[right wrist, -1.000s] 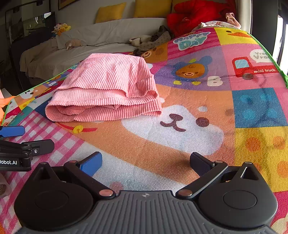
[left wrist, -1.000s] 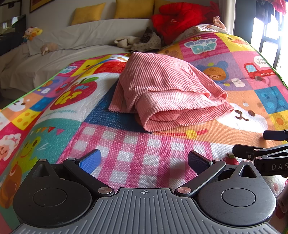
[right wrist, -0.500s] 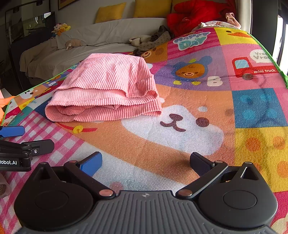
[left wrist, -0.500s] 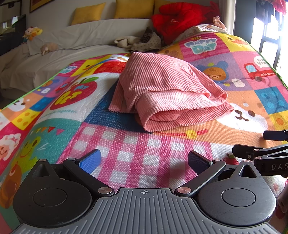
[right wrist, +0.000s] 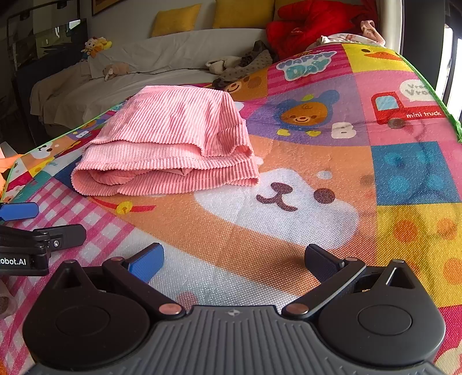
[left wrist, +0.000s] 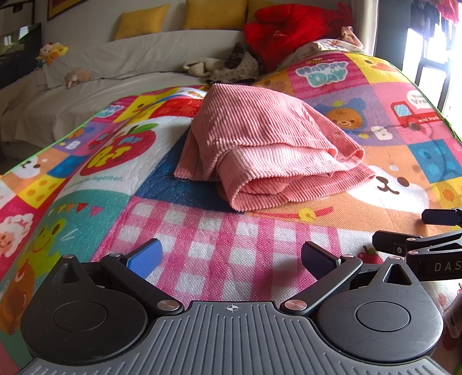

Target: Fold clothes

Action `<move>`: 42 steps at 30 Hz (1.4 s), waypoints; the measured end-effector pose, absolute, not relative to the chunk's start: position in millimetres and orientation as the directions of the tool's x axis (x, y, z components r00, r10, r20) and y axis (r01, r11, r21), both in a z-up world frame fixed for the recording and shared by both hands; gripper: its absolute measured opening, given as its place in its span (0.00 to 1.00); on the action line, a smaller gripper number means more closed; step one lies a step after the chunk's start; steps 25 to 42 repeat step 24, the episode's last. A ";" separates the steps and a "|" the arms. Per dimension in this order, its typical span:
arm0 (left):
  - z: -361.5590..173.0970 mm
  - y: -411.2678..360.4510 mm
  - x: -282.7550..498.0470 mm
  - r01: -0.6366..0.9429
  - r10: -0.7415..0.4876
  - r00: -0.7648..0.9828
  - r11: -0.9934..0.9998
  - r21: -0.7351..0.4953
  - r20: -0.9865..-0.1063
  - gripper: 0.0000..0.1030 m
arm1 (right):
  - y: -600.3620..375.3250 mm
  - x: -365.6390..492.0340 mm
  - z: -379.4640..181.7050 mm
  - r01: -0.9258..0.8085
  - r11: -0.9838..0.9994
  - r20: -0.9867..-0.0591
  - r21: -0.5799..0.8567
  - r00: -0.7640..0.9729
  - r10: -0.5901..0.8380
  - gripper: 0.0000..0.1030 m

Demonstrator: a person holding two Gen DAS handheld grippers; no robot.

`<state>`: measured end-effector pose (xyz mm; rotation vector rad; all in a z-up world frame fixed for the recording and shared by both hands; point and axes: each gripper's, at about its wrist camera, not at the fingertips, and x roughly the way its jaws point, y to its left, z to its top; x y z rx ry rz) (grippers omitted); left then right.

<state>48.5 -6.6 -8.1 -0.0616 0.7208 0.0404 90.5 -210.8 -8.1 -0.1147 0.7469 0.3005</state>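
A pink corduroy garment (left wrist: 268, 153) lies folded in a thick bundle on the colourful cartoon play mat (left wrist: 202, 248); it also shows in the right wrist view (right wrist: 170, 144). My left gripper (left wrist: 231, 258) is open and empty, low over the pink checked patch, well short of the garment. My right gripper (right wrist: 234, 261) is open and empty, over the orange and white bear patch, to the right of the garment. Each gripper shows at the edge of the other's view: the right one (left wrist: 418, 245), the left one (right wrist: 34, 230).
A grey-covered sofa (left wrist: 115, 75) with yellow cushions (left wrist: 138, 21) stands behind the mat. A red jacket (left wrist: 288, 31), a heap of beige clothes (left wrist: 228, 65) and soft toys (left wrist: 52, 52) lie at the back. The mat's green edge (right wrist: 450, 115) runs down the right.
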 end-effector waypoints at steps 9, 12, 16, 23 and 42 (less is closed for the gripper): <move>-8.6 -9.5 49.5 -0.056 0.030 0.745 0.998 -0.019 -0.667 1.00 | -209.4 89.7 -8.1 -0.302 0.953 -0.684 0.000 0.695 0.220 1.00; -8.5 -9.8 49.4 -0.057 0.030 0.745 0.998 -0.018 -0.667 1.00 | -208.8 89.1 -8.0 -0.298 0.955 -0.685 -0.002 0.696 0.216 1.00; -8.3 -10.2 49.3 -0.057 0.031 0.744 0.998 -0.017 -0.667 1.00 | -208.3 88.6 -8.0 -0.294 0.956 -0.683 -0.004 0.699 0.212 1.00; -7.5 -7.9 48.0 -0.050 0.018 0.747 0.998 -0.029 -0.664 1.00 | -207.6 87.2 -8.4 -0.314 0.949 -0.669 -0.020 0.710 0.220 1.00; -7.2 -6.7 47.6 -0.049 0.013 0.748 0.998 -0.036 -0.663 1.00 | -207.0 86.7 -8.6 -0.328 0.944 -0.662 -0.032 0.715 0.226 1.00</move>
